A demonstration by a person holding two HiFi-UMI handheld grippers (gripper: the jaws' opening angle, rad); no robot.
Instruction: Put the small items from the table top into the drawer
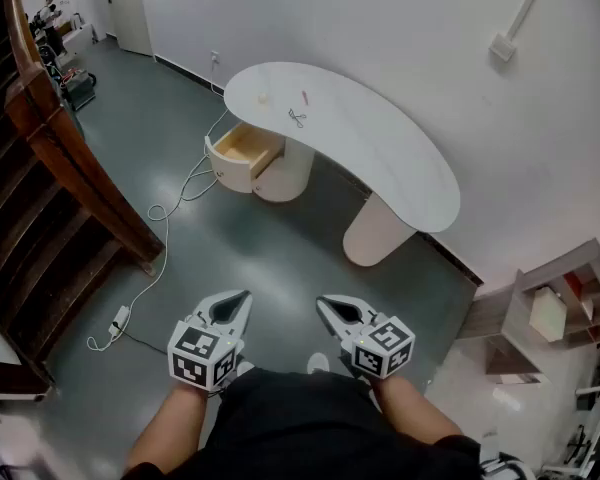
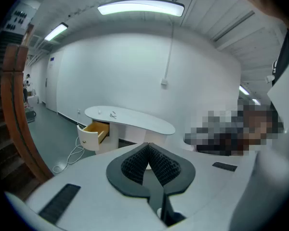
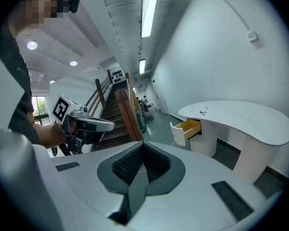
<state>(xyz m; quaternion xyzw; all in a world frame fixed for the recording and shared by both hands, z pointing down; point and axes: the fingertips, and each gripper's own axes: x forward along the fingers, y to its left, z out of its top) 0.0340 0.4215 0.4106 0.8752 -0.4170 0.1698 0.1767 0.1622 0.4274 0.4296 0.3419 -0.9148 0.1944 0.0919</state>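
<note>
Shell of left gripper (image 1: 242, 298) white; jaw liners black, fine grid texture; cube faces carry black-and-white square markers. Same white, black and marker pattern on right gripper (image 1: 325, 305). Far ahead of both claws: table (image 1: 380, 138) plain white; drawer (image 1: 242, 148) white front, pale honey wood inside. On tabletop: scissors (image 1: 297, 118) dark, thin; small pink-red item (image 1: 303, 97) just beyond. Under claws: floor (image 1: 240, 238) glossy dark grey-green, cable (image 1: 165, 218) white. Left of left claw: staircase (image 1: 60, 158) red-brown wood. Wall (image 1: 380, 28) white.
</note>
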